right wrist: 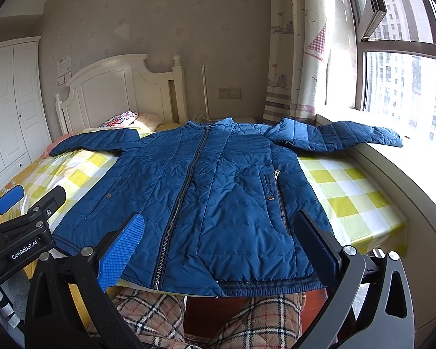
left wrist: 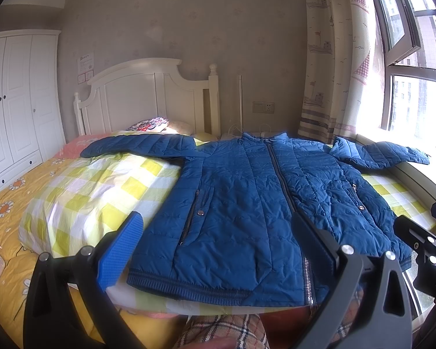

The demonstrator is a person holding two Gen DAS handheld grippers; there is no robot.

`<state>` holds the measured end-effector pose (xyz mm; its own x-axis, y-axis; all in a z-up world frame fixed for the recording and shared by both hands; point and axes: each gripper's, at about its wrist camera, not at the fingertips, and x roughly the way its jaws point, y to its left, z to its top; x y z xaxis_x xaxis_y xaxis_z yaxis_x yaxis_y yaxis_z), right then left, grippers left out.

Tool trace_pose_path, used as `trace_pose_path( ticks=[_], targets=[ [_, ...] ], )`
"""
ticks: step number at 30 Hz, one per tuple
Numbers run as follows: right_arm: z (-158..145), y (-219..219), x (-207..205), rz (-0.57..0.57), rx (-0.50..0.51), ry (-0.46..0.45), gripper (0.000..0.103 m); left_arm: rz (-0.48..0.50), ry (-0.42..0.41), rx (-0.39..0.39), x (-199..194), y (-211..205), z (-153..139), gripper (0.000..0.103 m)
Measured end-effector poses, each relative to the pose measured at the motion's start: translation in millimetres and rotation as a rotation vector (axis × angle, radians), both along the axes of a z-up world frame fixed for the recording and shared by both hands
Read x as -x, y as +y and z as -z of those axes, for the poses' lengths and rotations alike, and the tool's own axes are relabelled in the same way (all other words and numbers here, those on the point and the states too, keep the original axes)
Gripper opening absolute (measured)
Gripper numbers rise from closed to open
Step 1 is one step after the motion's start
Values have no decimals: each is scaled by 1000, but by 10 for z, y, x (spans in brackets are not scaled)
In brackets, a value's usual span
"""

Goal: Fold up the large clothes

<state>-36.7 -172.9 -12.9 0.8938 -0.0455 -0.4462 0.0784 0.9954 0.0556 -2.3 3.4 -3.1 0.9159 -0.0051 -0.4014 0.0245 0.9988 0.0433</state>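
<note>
A blue quilted jacket (left wrist: 247, 200) lies flat, front up and zipped, on a yellow-and-white checked cloth (left wrist: 96, 186) over the bed; it also shows in the right wrist view (right wrist: 218, 192). Its sleeves spread out to both sides: the left sleeve (left wrist: 136, 145) on the bed, the right sleeve (right wrist: 340, 135) over the window sill. My left gripper (left wrist: 218, 250) is open and empty, above the hem. My right gripper (right wrist: 221, 247) is open and empty, above the hem near the zipper's end. Each gripper shows at the edge of the other's view.
A white headboard (left wrist: 148, 96) and pillows stand at the far end. A white wardrobe (left wrist: 17, 101) is on the left. The window (right wrist: 407, 87) and its sill run along the right, with a curtain (right wrist: 296, 43). The person's plaid-clad legs (right wrist: 247, 320) are at the bed's near edge.
</note>
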Motion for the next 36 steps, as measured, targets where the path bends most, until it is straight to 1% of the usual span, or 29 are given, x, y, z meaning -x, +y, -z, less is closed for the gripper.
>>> trace_pose_path(
  ticks=[11, 13, 20, 24, 26, 29, 31, 32, 34, 35, 36],
  targets=[
    [13, 3, 0, -1, -3, 3, 98, 1, 2, -2, 1, -11, 30, 101],
    [41, 4, 2, -1, -5, 6, 98, 3, 7, -4, 21, -18, 102, 101],
    [140, -18, -76, 2, -13, 36, 98, 17, 48, -10, -51, -58, 225, 101],
    [179, -80, -138, 3, -30, 54, 98, 21, 72, -19, -124, -101, 235, 101],
    [191, -98, -149, 1, -36, 51, 98, 27, 80, -25, -155, -124, 244, 101],
    [168, -190, -170, -4, -45, 11, 98, 56, 96, -32, -260, -176, 256, 101],
    [175, -279, -234, 3, -47, 2, 98, 97, 133, -29, -449, -253, 277, 101],
    [182, -344, -297, 11, -49, 9, 98, 139, 182, -26, -613, -309, 305, 101],
    [208, -524, -451, 57, -62, 39, 98, 213, 316, -28, -1027, -422, 391, 101],
    [221, -637, -530, 79, -78, 50, 98, 229, 366, -39, -1243, -479, 431, 101],
    [239, -767, -615, 97, -100, 59, 98, 235, 393, -55, -1433, -523, 453, 101]
  ],
)
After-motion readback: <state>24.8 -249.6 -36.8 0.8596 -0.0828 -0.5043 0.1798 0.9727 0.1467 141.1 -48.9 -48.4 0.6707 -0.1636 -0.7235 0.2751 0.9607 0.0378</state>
